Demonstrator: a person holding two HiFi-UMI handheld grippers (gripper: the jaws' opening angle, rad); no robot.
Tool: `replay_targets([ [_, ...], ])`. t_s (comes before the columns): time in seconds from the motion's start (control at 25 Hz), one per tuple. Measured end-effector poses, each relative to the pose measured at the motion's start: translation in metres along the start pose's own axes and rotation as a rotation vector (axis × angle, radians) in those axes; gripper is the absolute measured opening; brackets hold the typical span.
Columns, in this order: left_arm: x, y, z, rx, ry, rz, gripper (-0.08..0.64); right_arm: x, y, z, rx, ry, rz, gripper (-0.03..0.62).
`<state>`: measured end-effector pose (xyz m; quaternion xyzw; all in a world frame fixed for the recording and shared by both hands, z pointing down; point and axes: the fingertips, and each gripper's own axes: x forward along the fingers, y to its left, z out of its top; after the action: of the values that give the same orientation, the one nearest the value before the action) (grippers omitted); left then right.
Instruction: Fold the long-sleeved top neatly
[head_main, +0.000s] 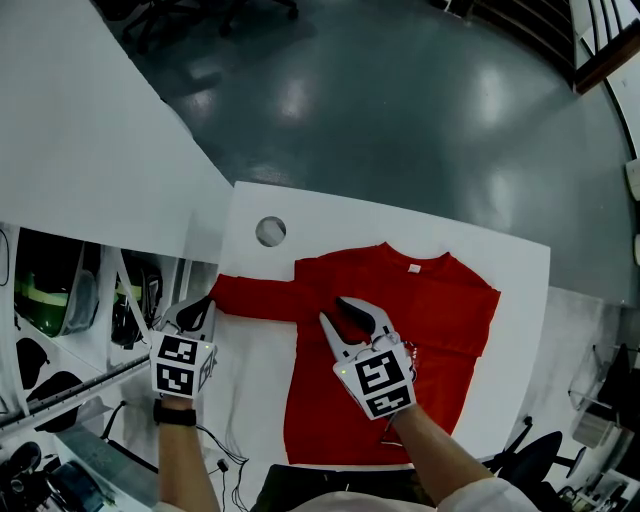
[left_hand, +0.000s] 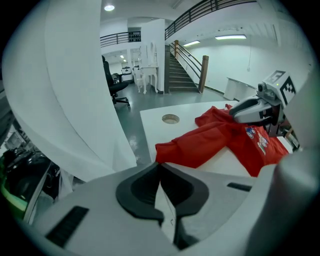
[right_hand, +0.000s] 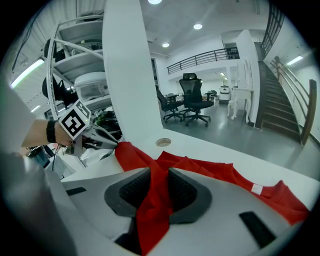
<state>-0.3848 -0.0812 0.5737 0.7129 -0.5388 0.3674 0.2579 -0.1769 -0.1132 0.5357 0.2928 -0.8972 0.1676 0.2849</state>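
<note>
The red top (head_main: 440, 310) lies flat on the white table (head_main: 255, 380), neck away from the person. 1 sleeve (head_main: 255, 297) stretches toward the table's left edge, near a round hole (head_main: 270, 231). The left gripper (head_main: 203, 303) has its jaws closed together, tips right at the cuff (left_hand: 165, 150) — whether they nip the cloth I cannot tell. The right gripper (right_hand: 159, 172) is clamped on a raised fold of the top where that sleeve joins the body — red cloth runs down between its 2 pads.
</note>
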Motion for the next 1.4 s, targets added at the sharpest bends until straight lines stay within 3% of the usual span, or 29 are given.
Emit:
replay_targets([
  [0.16, -0.007, 0.009, 0.0, -0.006, -0.017, 0.021, 0.014, 0.0, 0.0, 0.0, 0.0, 0.002, -0.004, 0.118],
  [0.4, -0.034, 0.042, -0.008, -0.045, -0.042, 0.111, 0.014, 0.002, 0.004, 0.0, -0.006, 0.011, 0.001, 0.118],
  [0.8, -0.113, 0.132, -0.024, -0.13, -0.11, 0.383, 0.014, 0.007, 0.019, 0.005, -0.032, 0.031, 0.026, 0.118],
  [1.08, -0.155, 0.154, -0.011, -0.017, -0.224, 0.491, 0.014, 0.008, 0.031, 0.01, -0.054, 0.031, 0.035, 0.114],
  [1.4, -0.18, 0.123, 0.042, 0.161, -0.397, 0.477, 0.014, -0.001, 0.036, 0.008, -0.052, 0.03, 0.024, 0.112],
])
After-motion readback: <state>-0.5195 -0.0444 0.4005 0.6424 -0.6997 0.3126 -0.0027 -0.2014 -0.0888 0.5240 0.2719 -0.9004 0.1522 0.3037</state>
